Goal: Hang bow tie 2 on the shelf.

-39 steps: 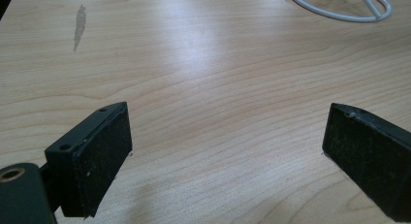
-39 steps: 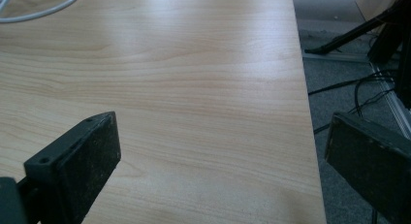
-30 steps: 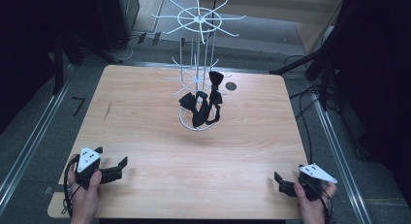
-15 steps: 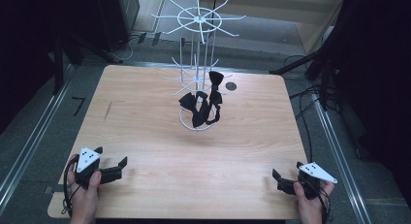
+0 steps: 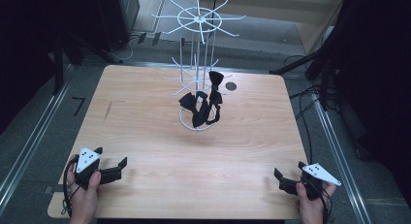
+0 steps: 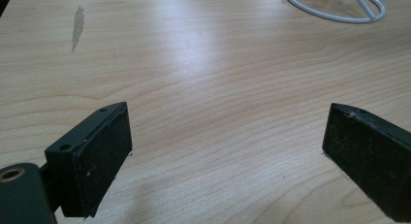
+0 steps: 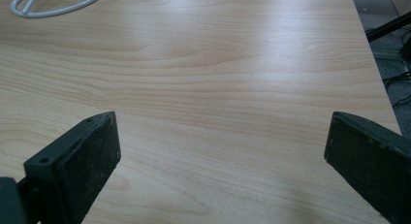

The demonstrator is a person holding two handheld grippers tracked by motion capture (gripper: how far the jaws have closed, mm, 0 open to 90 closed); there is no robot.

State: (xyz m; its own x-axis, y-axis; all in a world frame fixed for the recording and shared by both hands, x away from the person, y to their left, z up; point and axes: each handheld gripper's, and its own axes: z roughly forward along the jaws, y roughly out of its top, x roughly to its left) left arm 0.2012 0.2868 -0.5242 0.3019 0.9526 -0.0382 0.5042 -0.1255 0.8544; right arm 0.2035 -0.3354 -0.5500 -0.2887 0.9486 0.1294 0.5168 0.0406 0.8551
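Note:
A white wire display rack (image 5: 197, 49) stands at the table's middle back on a ring base (image 5: 196, 126). Black bow ties (image 5: 198, 106) hang from its lower arms, and one bow tie (image 5: 215, 81) sits a bit higher on the right. My left gripper (image 5: 112, 157) rests near the front left corner, open and holding nothing. Its jaws stand wide apart over bare wood in the left gripper view (image 6: 228, 136), with the ring base (image 6: 334, 10) far ahead. My right gripper (image 5: 289, 169) is at the front right corner, also open and holding nothing (image 7: 223, 146).
The wooden table (image 5: 145, 136) carries a dark round hole (image 5: 231, 86) right of the rack and a grey scuff (image 5: 107, 110) on the left. Cables (image 5: 310, 103) trail on the floor past the right edge. Metal rails run along both sides.
The right gripper has crept slightly to the left. The left gripper, the rack and the bow ties have not moved.

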